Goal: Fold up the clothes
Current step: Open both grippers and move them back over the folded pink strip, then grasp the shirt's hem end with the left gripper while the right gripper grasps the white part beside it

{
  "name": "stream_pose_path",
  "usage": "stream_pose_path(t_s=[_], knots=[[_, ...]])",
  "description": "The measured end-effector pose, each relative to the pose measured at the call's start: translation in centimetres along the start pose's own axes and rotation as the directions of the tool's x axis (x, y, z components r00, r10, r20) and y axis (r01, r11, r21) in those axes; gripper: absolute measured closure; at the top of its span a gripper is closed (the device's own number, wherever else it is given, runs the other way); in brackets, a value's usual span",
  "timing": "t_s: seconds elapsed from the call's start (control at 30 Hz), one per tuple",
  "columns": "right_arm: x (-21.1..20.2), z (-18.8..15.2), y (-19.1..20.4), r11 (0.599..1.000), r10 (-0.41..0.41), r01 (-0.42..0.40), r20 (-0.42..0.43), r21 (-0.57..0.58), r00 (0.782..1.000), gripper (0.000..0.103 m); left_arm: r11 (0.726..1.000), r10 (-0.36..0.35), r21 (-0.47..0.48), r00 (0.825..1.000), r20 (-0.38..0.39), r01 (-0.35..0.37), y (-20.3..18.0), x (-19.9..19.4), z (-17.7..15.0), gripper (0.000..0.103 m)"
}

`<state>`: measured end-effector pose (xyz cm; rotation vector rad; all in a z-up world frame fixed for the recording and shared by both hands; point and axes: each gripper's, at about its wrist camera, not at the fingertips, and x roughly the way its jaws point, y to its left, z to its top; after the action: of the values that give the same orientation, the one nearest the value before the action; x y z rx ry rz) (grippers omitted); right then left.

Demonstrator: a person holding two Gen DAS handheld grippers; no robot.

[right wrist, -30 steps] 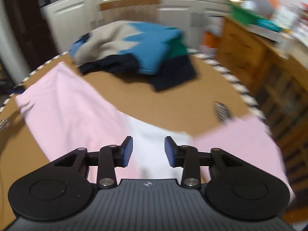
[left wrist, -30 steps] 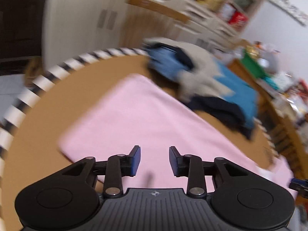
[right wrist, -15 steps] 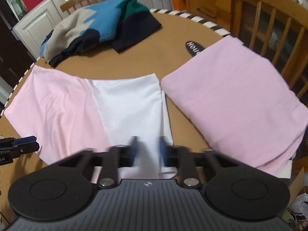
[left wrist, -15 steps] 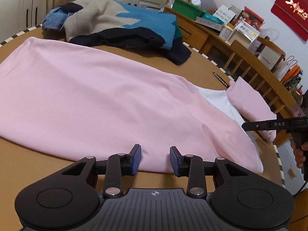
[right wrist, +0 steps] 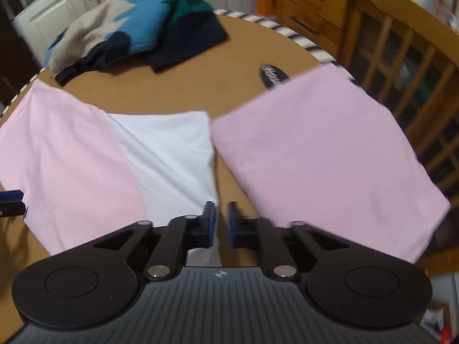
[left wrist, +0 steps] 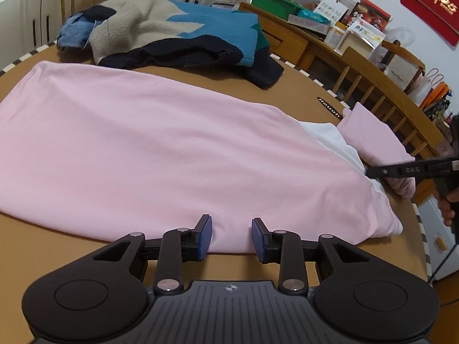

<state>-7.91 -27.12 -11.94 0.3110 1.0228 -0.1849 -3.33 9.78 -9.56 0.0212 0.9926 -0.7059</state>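
Note:
A large pink garment (left wrist: pixel 143 143) lies flat on the round brown table (left wrist: pixel 301 91). Its near hem runs between the fingers of my left gripper (left wrist: pixel 231 235), which stands open without pinching it. In the right wrist view the same pink cloth (right wrist: pixel 66 149) adjoins a white panel (right wrist: pixel 169 149), and a separate pink folded piece (right wrist: pixel 321 149) lies to the right. My right gripper (right wrist: pixel 221 223) hovers at the white panel's near right corner. Its jaws are opening from a narrow gap, with bare table between them. Side-on, the right gripper (left wrist: pixel 373 170) shows over the cloth's far end.
A pile of blue, beige and dark knitwear (left wrist: pixel 172 34) lies at the back of the table, also seen as the pile (right wrist: pixel 137 31). A black oval label (right wrist: pixel 272 77) sits on the tabletop. Wooden chairs (left wrist: pixel 373 91) and a cluttered sideboard (left wrist: pixel 301 23) ring the table's right side.
The left gripper swung across to the pink garment's near hem, then stayed still. The right gripper dropped toward the white panel's corner; its jaws narrowed sharply, then parted a little.

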Motion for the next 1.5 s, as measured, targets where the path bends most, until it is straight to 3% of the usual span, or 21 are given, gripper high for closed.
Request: stream_pose_path(t_s=[0.07, 0.13, 0.17, 0.33, 0.37, 0.4, 0.43, 0.5, 0.7, 0.9, 1.03, 1.1, 1.17, 1.23, 1.33, 1.5], knots=[[-1.8, -0.7, -0.3, 0.998, 0.013, -0.014, 0.018, 0.057, 1.000, 0.077, 1.000, -0.006, -0.026, 1.000, -0.009, 0.006, 0.3, -0.1, 0.1, 0.069], [-3.7, -2.0, -0.2, 0.995, 0.047, -0.050, 0.044, 0.090, 0.998, 0.059, 0.999, -0.014, -0.049, 1.000, -0.008, 0.013, 0.6, -0.1, 0.1, 0.069], [-4.1, -2.7, 0.0, 0.992, 0.072, -0.076, 0.039, 0.106, 0.997, 0.058, 0.999, -0.015, -0.051, 1.000, -0.007, 0.014, 0.7, -0.1, 0.1, 0.069], [-2.7, -4.8, 1.2, 0.984, 0.128, -0.120, -0.049, 0.134, 0.991, 0.065, 0.999, -0.008, -0.043, 1.000, -0.007, 0.008, 0.5, -0.1, 0.2, 0.068], [-2.5, -5.0, 1.5, 0.985, 0.128, -0.122, -0.048, 0.121, 0.991, 0.071, 0.999, -0.007, -0.042, 1.000, -0.007, 0.007, 0.5, -0.1, 0.2, 0.068], [-2.3, -5.0, 1.8, 0.988, 0.125, -0.121, -0.041, 0.101, 0.991, 0.088, 0.999, -0.006, -0.041, 1.000, -0.008, 0.006, 0.5, -0.1, 0.2, 0.068], [-2.2, -5.0, 2.2, 0.991, 0.109, -0.105, -0.045, 0.079, 0.993, 0.096, 0.999, -0.006, -0.042, 1.000, -0.009, 0.005, 0.5, -0.1, 0.2, 0.068], [-1.8, -4.8, 2.2, 0.997, 0.067, -0.064, -0.069, 0.052, 0.995, 0.102, 0.999, -0.008, -0.045, 1.000, -0.010, 0.007, 0.5, -0.1, 0.3, 0.068], [-1.9, -4.4, 0.8, 0.997, 0.024, -0.017, -0.088, 0.075, 0.996, 0.099, 0.998, -0.010, -0.058, 1.000, -0.006, 0.009, 0.6, -0.1, 0.3, 0.068], [-2.9, -3.5, 0.4, 0.996, 0.003, 0.004, -0.079, 0.086, 0.997, 0.093, 0.997, 0.004, -0.075, 1.000, -0.009, -0.004, 0.1, 0.0, 0.4, 0.060], [-3.8, -2.4, 1.6, 0.998, 0.010, -0.007, -0.069, 0.056, 0.998, 0.090, 0.987, -0.001, -0.159, 1.000, -0.002, 0.001, -0.4, -0.8, 0.5, 0.059], [-4.2, -1.8, 2.3, 1.000, 0.015, -0.014, -0.054, 0.011, 0.998, 0.082, 0.979, -0.011, -0.205, 1.000, 0.014, 0.014, -1.3, -1.8, 0.2, 0.059], [-4.0, -1.0, 3.1, 0.998, 0.036, -0.039, -0.053, -0.049, 0.998, 0.082, 0.968, -0.005, -0.252, 1.000, 0.025, 0.011, -2.8, -2.8, -0.6, 0.056], [-3.8, -0.2, 3.2, 0.992, 0.073, -0.078, -0.057, -0.098, 0.996, 0.082, 0.944, 0.001, -0.330, 1.000, 0.029, 0.009, -4.5, -3.5, -1.7, 0.055], [-3.3, 1.1, 2.2, 0.975, 0.156, -0.164, -0.061, -0.149, 0.986, 0.081, 0.866, -0.002, -0.499, 1.000, 0.027, 0.016, -7.1, -3.4, -3.8, 0.055], [-2.1, 2.8, 0.3, 0.926, 0.269, -0.291, -0.119, -0.242, 0.956, 0.077, 0.660, 0.072, -0.751, 0.994, 0.088, 0.018, -11.5, -2.2, -7.1, 0.055]])
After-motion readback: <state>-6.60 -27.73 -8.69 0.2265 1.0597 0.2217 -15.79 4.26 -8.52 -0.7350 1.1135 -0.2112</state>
